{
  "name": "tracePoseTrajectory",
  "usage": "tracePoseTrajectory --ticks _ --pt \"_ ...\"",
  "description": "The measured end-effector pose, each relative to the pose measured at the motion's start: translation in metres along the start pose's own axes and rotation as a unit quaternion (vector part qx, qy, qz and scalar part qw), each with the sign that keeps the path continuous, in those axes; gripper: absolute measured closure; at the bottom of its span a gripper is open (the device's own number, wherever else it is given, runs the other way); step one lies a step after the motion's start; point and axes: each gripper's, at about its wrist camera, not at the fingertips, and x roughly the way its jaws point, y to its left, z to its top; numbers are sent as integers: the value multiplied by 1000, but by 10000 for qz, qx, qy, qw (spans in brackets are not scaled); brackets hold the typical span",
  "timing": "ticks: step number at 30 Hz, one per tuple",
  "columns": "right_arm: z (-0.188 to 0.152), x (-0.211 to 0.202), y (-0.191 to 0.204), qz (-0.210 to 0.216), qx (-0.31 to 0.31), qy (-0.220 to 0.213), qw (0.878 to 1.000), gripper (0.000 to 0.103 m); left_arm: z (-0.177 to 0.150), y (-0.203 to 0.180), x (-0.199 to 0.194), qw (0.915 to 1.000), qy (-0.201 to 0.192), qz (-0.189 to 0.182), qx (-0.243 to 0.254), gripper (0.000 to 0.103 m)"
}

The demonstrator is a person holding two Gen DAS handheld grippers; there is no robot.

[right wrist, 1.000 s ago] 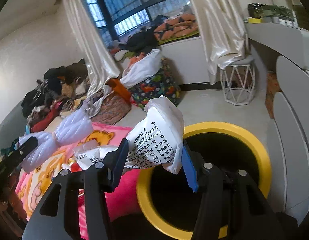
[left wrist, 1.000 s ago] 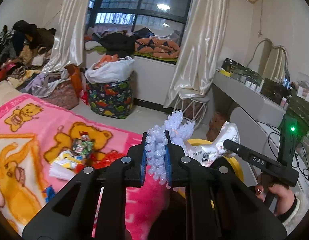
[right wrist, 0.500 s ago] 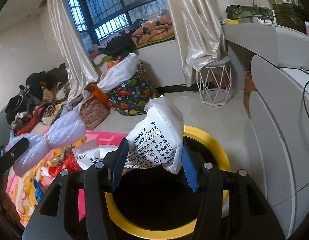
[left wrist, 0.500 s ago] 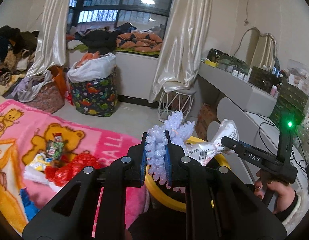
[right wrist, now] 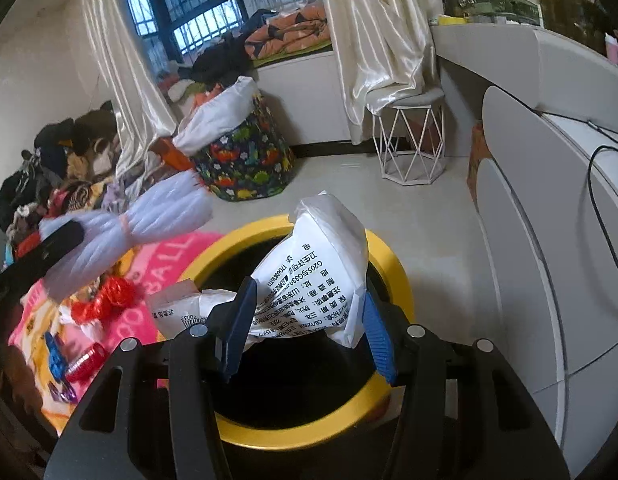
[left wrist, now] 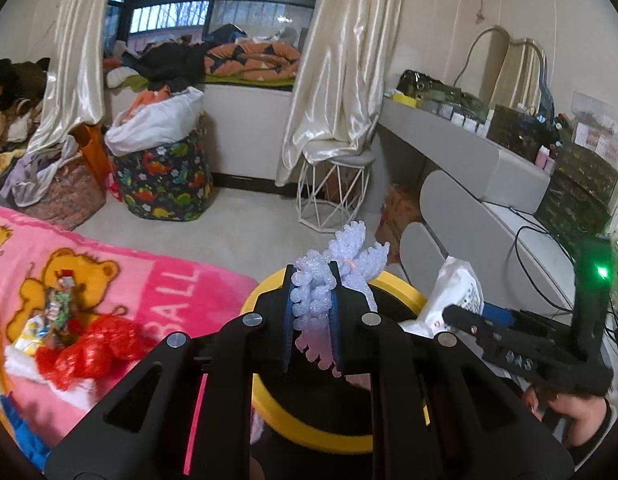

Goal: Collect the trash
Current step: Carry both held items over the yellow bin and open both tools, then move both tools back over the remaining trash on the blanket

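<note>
My left gripper is shut on a pale lilac bubble-wrap bundle and holds it over the yellow-rimmed black bin. The bundle also shows in the right wrist view, at the left. My right gripper is shut on a white printed plastic bag above the bin's opening. The bag also shows in the left wrist view, at the bin's right side. More trash lies on the pink bear blanket: a red net and snack wrappers.
A white wire stool and a dinosaur-print laundry bag stand on the floor beyond the bin. A grey desk with cables runs along the right. Clothes are piled at the left.
Both grippers have moved right, from over the blanket's edge to above the bin. The bin now sits under both held items, and the blanket has slid left in view.
</note>
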Motion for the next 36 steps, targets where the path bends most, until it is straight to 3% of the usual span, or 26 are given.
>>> tracePoseTrajectory --ticks 5,11,13,14,16,19,22,31,36 --pt "-4 9 -8 128 131 174 9997 51 4 -4 30 9996 285 -26 72 93" --pt "-2 17 -18 306 348 292 9985 39 0 2 55 9976 659 -217 -8 89" --pt "-1 18 -29 230 550 245 9979 35 -3 2 59 9972 706 -234 -7 78" --pt "-1 18 -32 225 610 237 9976 34 -5 3 61 9971 738 -202 -27 64" --pt "-1 18 -38 189 804 194 9964 31 -9 4 61 9967 755 -285 -94 55" --pt "0 12 -40 98 894 4 9960 25 -15 3 55 9976 657 -212 -97 27" --pt "2 5 -38 45 845 -243 9961 18 -19 4 44 9987 491 -66 -104 10" --pt "4 -7 -18 167 538 -725 9958 12 -25 23 -3 9975 -22 686 -188 10" --pt "6 -9 -2 304 409 -748 9959 12 -28 36 -31 9944 -294 988 -238 10"
